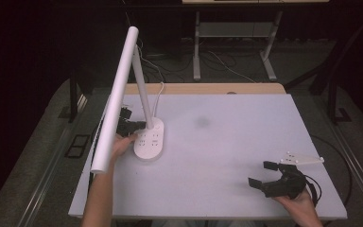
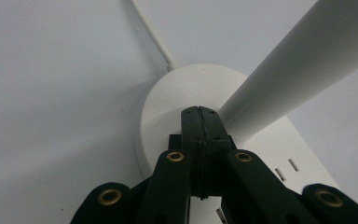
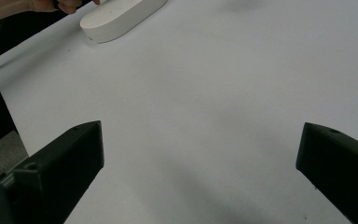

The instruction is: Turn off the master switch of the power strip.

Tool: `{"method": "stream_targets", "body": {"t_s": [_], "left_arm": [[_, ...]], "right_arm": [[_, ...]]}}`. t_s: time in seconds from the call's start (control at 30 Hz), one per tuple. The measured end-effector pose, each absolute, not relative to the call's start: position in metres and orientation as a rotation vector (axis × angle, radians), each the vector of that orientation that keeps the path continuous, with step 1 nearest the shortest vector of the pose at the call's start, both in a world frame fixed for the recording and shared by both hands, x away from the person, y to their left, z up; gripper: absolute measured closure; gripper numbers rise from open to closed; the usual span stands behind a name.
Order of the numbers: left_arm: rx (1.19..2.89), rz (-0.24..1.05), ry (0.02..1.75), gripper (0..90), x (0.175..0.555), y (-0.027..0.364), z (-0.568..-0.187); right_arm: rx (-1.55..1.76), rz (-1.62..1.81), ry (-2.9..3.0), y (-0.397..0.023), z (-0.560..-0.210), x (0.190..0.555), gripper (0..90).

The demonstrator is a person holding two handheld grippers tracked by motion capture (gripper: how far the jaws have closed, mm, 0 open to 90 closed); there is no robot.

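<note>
A white desk lamp (image 1: 123, 90) stands on the left part of the white table (image 1: 227, 156). Its oval base (image 1: 150, 140) lies flat on the table and carries sockets on its top face, and a thin white cable (image 1: 159, 90) runs from the far end of the base toward the back edge of the table. A slanted stem (image 1: 142, 90) rises from the base, and a long white tube, the lamp head, crosses in front of it from upper right to lower left in the high view. The left hand-held gripper (image 1: 131, 126) is at the left side of the base, with the left hand (image 1: 119, 145) just beside the base. In the left gripper view the left hand-held gripper (image 2: 199, 122) has its two black jaws pressed flat together with nothing between them, and their tips are right over the base (image 2: 177, 107), close to the foot of the stem (image 2: 289, 70); I cannot tell if the tips touch the base. The right hand-held gripper (image 1: 260, 174) is well apart from the lamp, low over the right front part of the table, held by the right hand (image 1: 297, 201). Its jaws stand wide apart and hold nothing. In the right gripper view the right hand-held gripper (image 3: 200, 154) looks across bare table (image 3: 205, 93) toward the base (image 3: 121, 18) far off at the top left.
</note>
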State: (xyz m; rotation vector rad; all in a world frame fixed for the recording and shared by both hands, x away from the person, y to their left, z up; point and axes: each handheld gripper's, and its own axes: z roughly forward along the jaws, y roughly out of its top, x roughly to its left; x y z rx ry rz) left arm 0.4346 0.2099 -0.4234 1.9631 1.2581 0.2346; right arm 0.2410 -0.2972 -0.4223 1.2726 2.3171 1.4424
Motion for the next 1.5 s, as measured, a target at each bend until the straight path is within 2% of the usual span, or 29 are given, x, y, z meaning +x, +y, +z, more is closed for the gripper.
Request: {"method": "stream_targets", "body": {"t_s": [0.37,0.57,1.1,1.33,1.5], "left_arm": [[1.947,0.213,1.266,90.0,0.436,0.211,-0.421],[1.983,0.262,1.246,90.0,0.435,0.213,-0.418],[1.91,0.324,1.253,89.7,0.421,0.233,-0.393],[1.879,0.341,1.251,87.3,0.405,0.234,-0.387],[1.854,0.339,1.245,81.8,0.391,0.237,-0.387]], "right_arm": [[1.283,1.437,2.316,-0.298,-0.424,0.242,0.2],[1.294,1.442,2.305,-0.3,-0.425,0.245,0.2],[1.304,1.442,2.293,-0.302,-0.425,0.244,0.2],[1.306,1.446,2.294,-0.301,-0.423,0.243,0.2],[1.301,1.448,2.296,-0.301,-0.423,0.243,0.3]]}}
